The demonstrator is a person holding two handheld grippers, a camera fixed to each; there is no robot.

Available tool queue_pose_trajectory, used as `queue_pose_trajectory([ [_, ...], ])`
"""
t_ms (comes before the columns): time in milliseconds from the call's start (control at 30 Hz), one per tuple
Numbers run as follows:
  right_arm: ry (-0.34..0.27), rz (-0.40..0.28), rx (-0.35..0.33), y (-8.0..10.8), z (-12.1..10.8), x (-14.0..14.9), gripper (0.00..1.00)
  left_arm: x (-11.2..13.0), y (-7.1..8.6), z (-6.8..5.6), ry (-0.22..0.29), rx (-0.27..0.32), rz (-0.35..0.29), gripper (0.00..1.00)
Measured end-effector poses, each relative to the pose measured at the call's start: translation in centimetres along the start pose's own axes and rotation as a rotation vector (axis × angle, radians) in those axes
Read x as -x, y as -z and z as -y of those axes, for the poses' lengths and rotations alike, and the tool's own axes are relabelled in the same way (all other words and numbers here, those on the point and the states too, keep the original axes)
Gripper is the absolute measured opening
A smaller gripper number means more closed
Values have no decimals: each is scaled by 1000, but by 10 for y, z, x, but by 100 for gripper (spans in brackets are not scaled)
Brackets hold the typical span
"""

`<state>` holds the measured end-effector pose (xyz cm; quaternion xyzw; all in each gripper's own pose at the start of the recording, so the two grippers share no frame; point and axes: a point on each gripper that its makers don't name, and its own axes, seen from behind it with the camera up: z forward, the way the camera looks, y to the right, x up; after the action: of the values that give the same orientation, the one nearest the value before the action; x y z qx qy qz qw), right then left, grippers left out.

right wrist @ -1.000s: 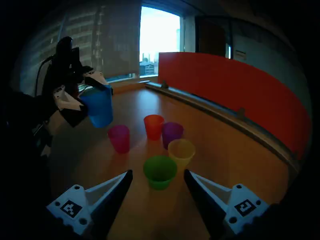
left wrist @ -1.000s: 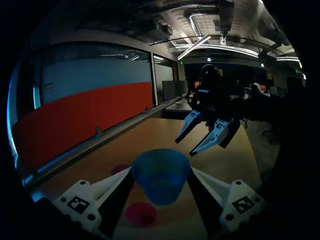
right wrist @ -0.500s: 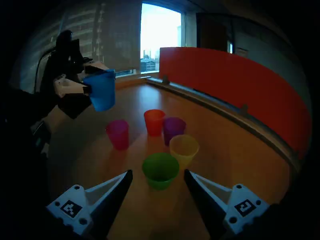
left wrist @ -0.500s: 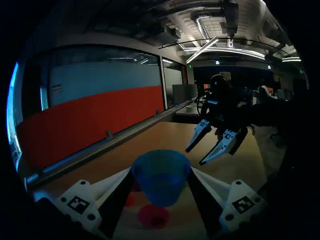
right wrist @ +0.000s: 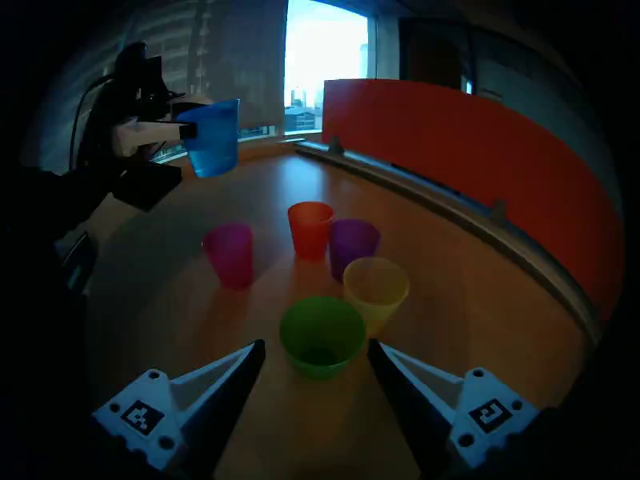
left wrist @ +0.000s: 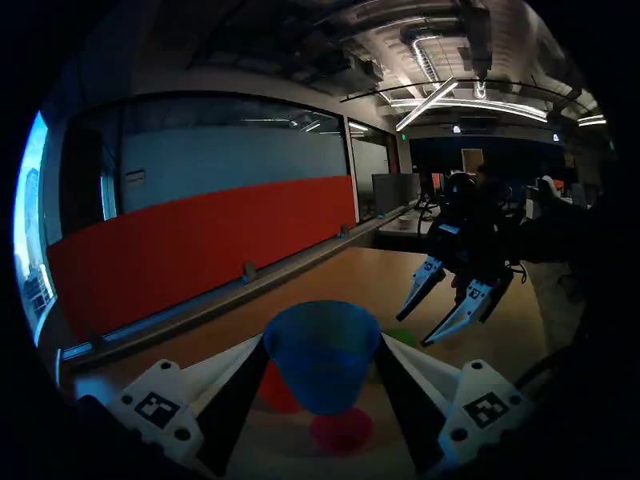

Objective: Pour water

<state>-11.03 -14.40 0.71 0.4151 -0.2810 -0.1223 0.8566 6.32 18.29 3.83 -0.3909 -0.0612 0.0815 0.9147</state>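
Blue cup (left wrist: 322,376) is clamped between both fingers of the left gripper (left wrist: 322,344), one finger pressing on each side of its wall just under the rim. In the right gripper view the same left gripper (right wrist: 164,138) holds the blue cup (right wrist: 212,138) up in the air, clear of the desk (right wrist: 488,320), with the rim tipped slightly. It hangs above and beyond the pink cup (right wrist: 230,253), toward the desk edge nearest the window (right wrist: 328,56). Water level inside: cannot tell, light too dim.

Right gripper (right wrist: 314,346): fingers spread wide, gripping nothing. The green cup (right wrist: 322,334) stands on the desk and shows between the two tips, untouched. In the left gripper view the right gripper (left wrist: 414,330) hovers over the desk, fingers pointed down and apart.

Cups on the desk, all upright, grouped well in from the edges:
- green cup, nearest the right gripper
- yellow cup (right wrist: 376,286), just beside the green one
- purple cup (right wrist: 353,246) and red cup (right wrist: 310,228), side by side behind the yellow
- pink cup, apart from the red one

Red partition (right wrist: 480,152) runs along one long edge of the desk.
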Motion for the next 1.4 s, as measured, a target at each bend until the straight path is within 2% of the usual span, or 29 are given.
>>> queue_pose_trajectory([
  [333, 1, 34, 15, -21, -6, 11, 100, 5, 4, 18, 3, -41, 7, 87],
  [833, -10, 37, 4, -47, -4, 13, 99, 12, 9, 34, 9, -75, 15, 87],
  [900, -10, 36, 5, -48, -4, 13, 99, 13, 9, 34, 9, -77, 17, 87],
  [1033, -13, 29, 8, -51, -4, 13, 92, 15, 10, 35, 7, -77, 20, 87],
  [1400, -41, -43, 16, -47, -3, -1, 92, 17, 12, 38, 6, -81, 23, 87],
])
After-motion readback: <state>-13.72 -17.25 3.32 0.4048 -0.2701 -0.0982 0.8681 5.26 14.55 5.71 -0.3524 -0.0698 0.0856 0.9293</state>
